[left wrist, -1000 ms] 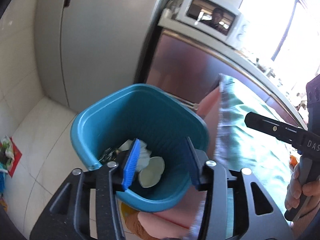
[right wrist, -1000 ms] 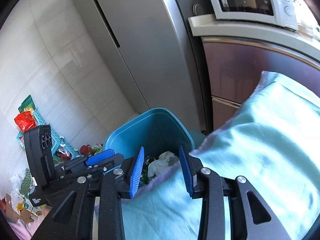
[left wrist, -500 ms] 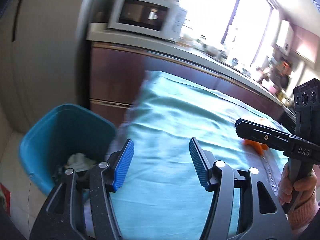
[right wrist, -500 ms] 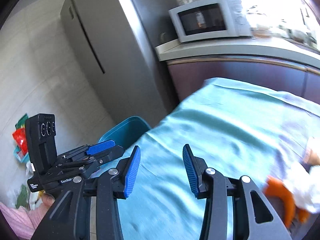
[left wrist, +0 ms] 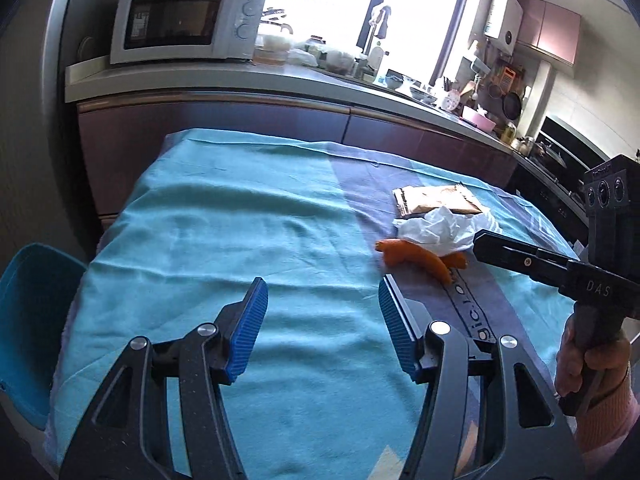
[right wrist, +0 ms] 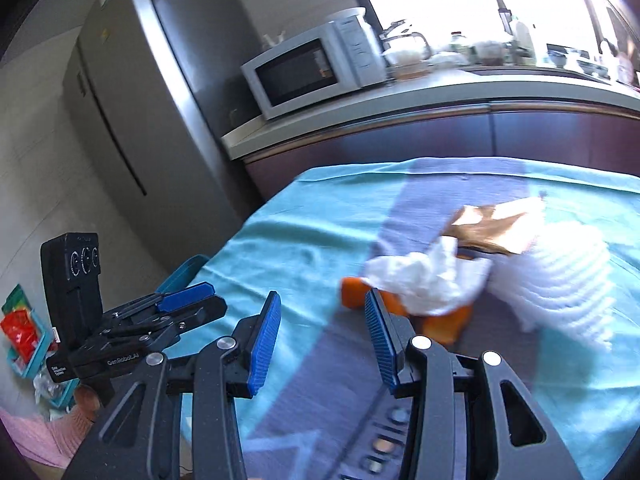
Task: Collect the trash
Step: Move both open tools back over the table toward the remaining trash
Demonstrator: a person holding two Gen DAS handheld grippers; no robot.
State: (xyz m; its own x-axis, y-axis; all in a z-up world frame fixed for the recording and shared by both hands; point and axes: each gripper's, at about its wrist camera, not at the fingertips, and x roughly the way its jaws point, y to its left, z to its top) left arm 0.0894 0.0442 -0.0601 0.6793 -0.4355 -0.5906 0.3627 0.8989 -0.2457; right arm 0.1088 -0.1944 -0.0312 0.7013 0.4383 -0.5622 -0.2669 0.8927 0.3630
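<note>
Four blue fingers [left wrist: 247, 328], one tissue [left wrist: 434, 230], one wrapper [left wrist: 436, 199], one peel [left wrist: 416, 258]

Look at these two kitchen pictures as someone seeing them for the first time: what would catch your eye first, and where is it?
The little heap of rubbish on the turquoise cloth: a crumpled white tissue lying over orange peel, with a brown wrapper just behind. Next, the blue-padded left claw in the foreground, open and empty over the cloth. Behind, a white microwave sits on the counter beside a glaring window.
</note>
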